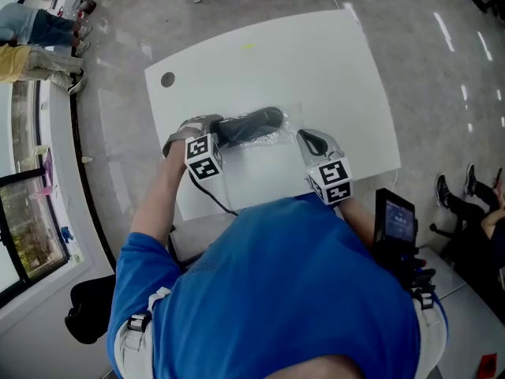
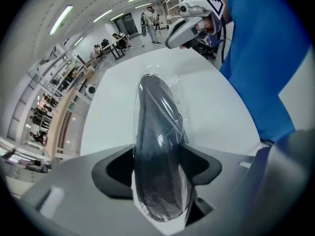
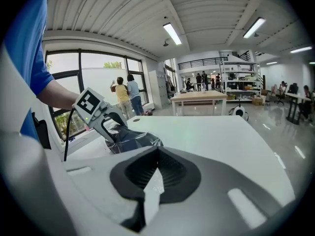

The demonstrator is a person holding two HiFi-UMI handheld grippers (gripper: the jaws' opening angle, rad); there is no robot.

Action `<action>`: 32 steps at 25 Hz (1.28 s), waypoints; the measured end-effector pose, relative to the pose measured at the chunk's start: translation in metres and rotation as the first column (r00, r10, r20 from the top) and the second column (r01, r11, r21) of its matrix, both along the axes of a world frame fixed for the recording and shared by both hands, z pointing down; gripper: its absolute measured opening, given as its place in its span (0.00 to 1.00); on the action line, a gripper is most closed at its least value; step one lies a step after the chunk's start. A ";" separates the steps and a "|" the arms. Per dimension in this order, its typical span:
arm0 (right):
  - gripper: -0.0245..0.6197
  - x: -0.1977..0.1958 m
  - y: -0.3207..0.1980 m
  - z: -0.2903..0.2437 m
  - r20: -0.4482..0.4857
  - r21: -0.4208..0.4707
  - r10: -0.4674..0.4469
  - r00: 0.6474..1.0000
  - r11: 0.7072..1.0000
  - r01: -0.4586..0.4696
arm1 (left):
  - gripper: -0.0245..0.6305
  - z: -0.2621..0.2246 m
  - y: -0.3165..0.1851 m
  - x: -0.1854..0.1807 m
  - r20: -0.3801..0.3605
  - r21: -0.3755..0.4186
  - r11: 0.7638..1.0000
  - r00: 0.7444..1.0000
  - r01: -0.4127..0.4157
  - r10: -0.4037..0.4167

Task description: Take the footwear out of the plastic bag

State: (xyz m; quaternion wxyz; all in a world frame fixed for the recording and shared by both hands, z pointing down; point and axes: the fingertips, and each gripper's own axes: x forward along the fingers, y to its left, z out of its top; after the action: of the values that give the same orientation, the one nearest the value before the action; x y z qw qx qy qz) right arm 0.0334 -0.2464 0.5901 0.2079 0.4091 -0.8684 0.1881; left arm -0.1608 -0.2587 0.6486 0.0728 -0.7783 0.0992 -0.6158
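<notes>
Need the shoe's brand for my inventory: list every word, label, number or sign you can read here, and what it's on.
No text can be read in any view.
Footwear in plastic bag: no brand or label visible.
Marker cubes on left gripper and right gripper: square patterns, no letters.
Dark screen: too blurred.

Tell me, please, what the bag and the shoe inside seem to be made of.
The bag: thin, glossy clear plastic film; it crinkles, glints and shows the shoe through. That shoe: dark, smooth, perhaps rubber or foam; the film leaves it uncertain.
</notes>
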 end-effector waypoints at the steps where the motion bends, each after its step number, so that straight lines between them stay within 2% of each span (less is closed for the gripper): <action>1: 0.04 0.002 0.000 0.003 -0.005 0.000 -0.006 1.000 1.000 0.006 | 0.48 -0.001 0.002 0.002 0.000 0.038 0.999 1.000 -0.006 0.006; 4: 0.04 0.005 -0.002 0.011 -0.033 -0.003 -0.032 0.999 0.999 0.032 | 0.47 -0.004 0.006 0.005 0.002 0.154 0.988 1.000 -0.022 0.022; 7: 0.04 0.001 -0.003 0.014 -0.072 -0.004 -0.074 0.995 0.997 0.074 | 0.47 -0.011 0.008 0.002 0.003 0.261 0.965 1.000 -0.028 0.028; 15: 0.04 -0.009 0.011 0.042 -0.191 -0.020 -0.235 0.953 0.972 0.236 | 0.45 -0.016 0.028 0.010 0.040 0.472 0.878 0.997 -0.082 0.072; 21: 0.04 -0.018 0.022 0.050 -0.269 0.001 -0.344 0.899 0.934 0.358 | 0.44 -0.018 0.037 0.013 0.040 0.519 0.851 0.997 -0.079 0.068; 25: 0.05 -0.027 0.020 0.050 -0.272 0.025 -0.383 0.883 0.914 0.404 | 0.44 -0.020 0.039 0.011 0.031 0.532 0.843 0.997 -0.076 0.071; 28: 0.23 -0.032 0.024 0.057 -0.247 -0.001 -0.446 0.860 0.888 0.460 | 0.44 -0.018 0.043 0.013 0.023 0.544 0.834 0.996 -0.085 0.086; 32: 0.33 -0.035 0.025 0.061 -0.253 -0.007 -0.497 0.830 0.859 0.512 | 0.44 -0.018 0.049 0.013 0.026 0.551 0.829 0.995 -0.095 0.096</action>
State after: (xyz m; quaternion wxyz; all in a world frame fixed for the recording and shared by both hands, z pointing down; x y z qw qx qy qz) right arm -0.0020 -0.2210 0.6514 0.3436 0.1918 -0.9181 0.0477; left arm -0.1477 -0.2092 0.6301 0.3242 -0.7293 0.2333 -0.5555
